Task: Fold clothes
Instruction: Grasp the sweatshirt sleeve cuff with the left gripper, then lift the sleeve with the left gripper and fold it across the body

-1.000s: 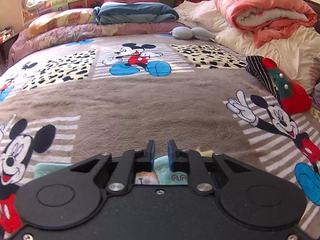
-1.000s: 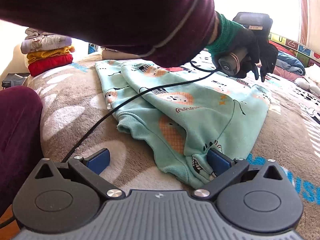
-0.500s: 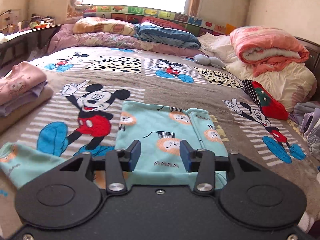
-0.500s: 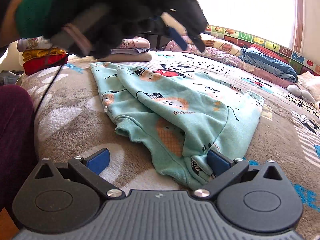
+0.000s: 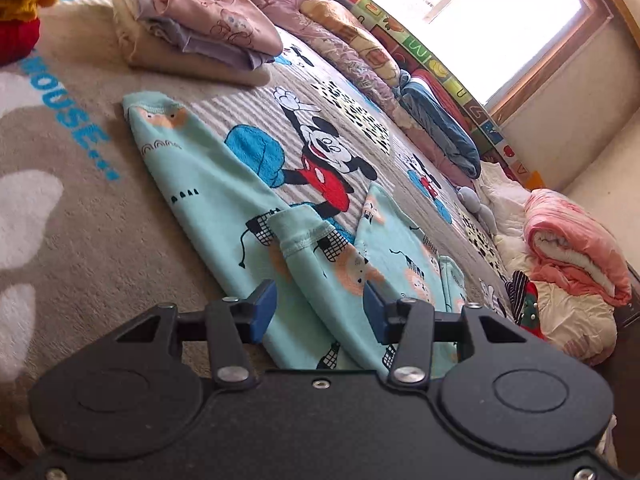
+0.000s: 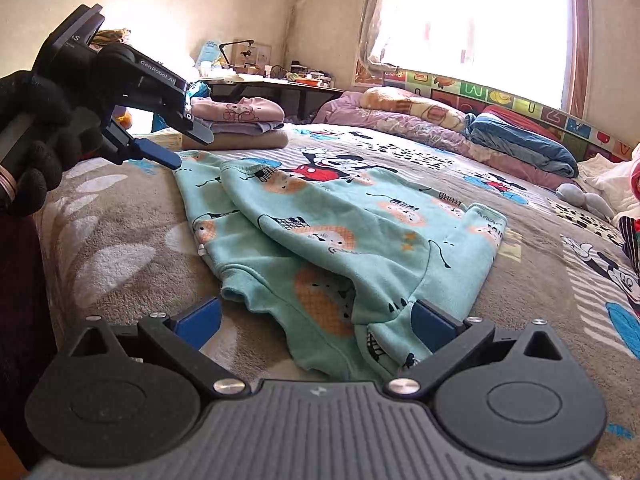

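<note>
We have the mint shirt half folded beside finished piles; left gripper and right gripper gape empty.

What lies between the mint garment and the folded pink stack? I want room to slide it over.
Only bare blanket: in the right wrist view, nothing sits between the mint garment and the folded pink stack.

Mint-green garment is showing orange animal prints; grey-brown blanket is displaying cartoon mice; gripper pads are blue.
</note>
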### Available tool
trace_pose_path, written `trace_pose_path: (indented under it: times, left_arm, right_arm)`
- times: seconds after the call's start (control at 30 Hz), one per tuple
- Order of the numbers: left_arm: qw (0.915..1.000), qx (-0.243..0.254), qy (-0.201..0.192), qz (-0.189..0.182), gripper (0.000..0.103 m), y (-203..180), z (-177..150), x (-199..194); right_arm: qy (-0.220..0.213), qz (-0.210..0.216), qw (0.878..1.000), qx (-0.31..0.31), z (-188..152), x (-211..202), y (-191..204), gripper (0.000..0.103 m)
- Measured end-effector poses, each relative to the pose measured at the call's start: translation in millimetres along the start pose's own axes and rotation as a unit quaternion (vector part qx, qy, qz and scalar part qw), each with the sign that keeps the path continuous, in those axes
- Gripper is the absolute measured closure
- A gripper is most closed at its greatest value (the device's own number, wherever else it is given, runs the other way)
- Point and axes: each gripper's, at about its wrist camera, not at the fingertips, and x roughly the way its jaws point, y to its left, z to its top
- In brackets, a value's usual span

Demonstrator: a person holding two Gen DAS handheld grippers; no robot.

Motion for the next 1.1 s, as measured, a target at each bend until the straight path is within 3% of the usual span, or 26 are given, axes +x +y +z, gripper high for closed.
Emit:
trace_pose_path:
  times: [0.13, 0.3, 0.37, 0.43, 0.47, 0.83, 1.1]
  left_arm:
    - [0.9992, -0.039, 0.005, -0.002, 0.058, 10.2, -2.0, 19.8]
    - [0.9987, -0.051, -0.003, -0.008, 0.059, 13.7, -1.0, 38.6]
    - [0.9987, -0.048, -0.008, -0.015, 0.073, 11.7, 1.2, 43.6]
    - [0.9991, -0.036, -0.013, -0.018, 0.098, 5.9, 4.3, 46.3]
    - [0.9992, -0.029, -0.017, -0.022, 0.101, 1.4, 6.4, 46.4]
    - [0.9938, 0.060, -0.043, -0.083, 0.102, -88.0, 32.1, 49.8]
    - [0.9897, 0.088, -0.035, -0.108, 0.102, -138.5, 34.3, 71.5]
  right_arm:
    - [0.022, 0.015, 1.000, -0.003, -5.5, 5.9, 1.2, 0.000]
    - [0.029, 0.028, 0.999, 0.000, -8.8, 7.3, -1.7, 0.000]
    - [0.029, 0.028, 0.999, -0.005, -9.5, 7.4, -0.6, 0.000]
    - [0.028, 0.030, 0.999, -0.005, -9.7, 7.1, -1.0, 0.000]
    - [0.028, 0.031, 0.999, -0.003, -9.5, 6.7, -1.7, 0.000]
    - [-0.006, 0.032, 0.999, 0.035, -3.3, -4.9, -18.2, 0.002]
    - [-0.005, 0.046, 0.997, 0.060, -7.1, -0.9, -25.2, 0.002]
